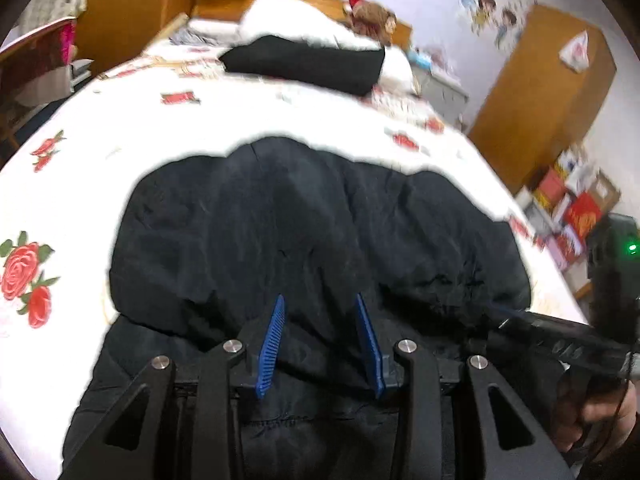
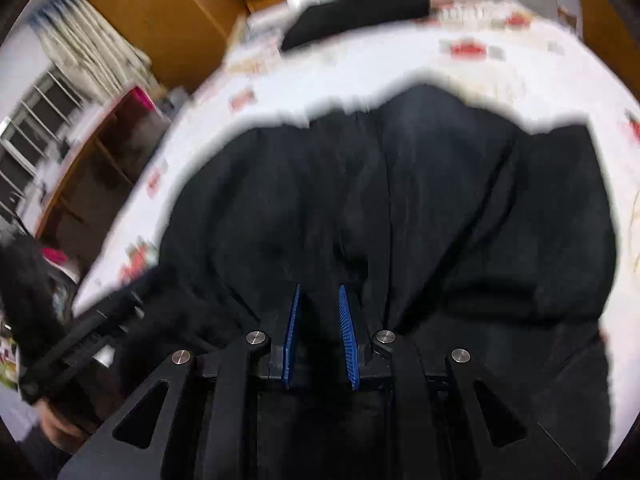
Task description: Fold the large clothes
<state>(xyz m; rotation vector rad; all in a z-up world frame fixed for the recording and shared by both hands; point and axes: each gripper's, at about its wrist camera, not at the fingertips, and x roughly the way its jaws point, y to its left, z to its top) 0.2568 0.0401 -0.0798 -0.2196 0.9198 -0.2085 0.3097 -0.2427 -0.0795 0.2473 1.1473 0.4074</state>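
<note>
A large black padded jacket (image 1: 304, 232) lies bunched on a white bedsheet (image 1: 120, 128) printed with red roses; it also fills the right wrist view (image 2: 420, 208). My left gripper (image 1: 320, 300) hovers over its near part, blue pads (image 1: 274, 340) apart with dark fabric showing between them. My right gripper (image 2: 319, 292) is over the same jacket, blue pads (image 2: 347, 336) a narrow gap apart with black cloth between them; whether either pinches the cloth is unclear. The right gripper's body shows at the left view's right edge (image 1: 560, 340).
A second folded black garment (image 1: 304, 64) lies against white pillows (image 1: 304, 24) at the bed's head. Wooden wardrobes (image 1: 544, 92) stand right and left. Coloured boxes (image 1: 568, 208) are stacked beside the bed. A wooden desk (image 2: 92, 168) and window sit on the other side.
</note>
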